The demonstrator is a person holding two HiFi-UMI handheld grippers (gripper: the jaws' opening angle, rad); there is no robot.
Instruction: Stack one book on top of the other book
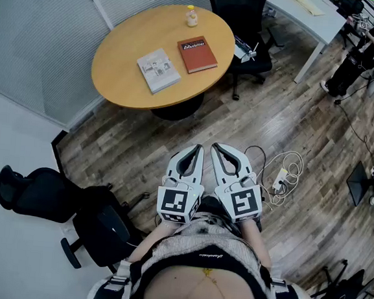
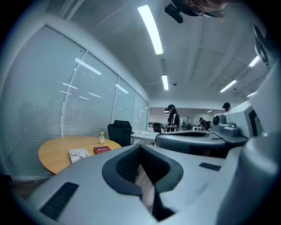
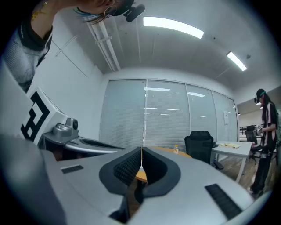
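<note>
Left tool (image 1: 195, 150) and right tool (image 1: 217, 149) are shut, empty, far from the round wooden tabletop (image 1: 121, 52). Nothing started yet. Next, maybe, go grab the flat red book (image 1: 197, 54).

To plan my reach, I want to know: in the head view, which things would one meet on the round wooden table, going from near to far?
pale grey printed book → red rectangular book → small yellow plastic bottle

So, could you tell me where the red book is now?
The red book lies on the round table, just right of the grey book, in the head view.
</note>
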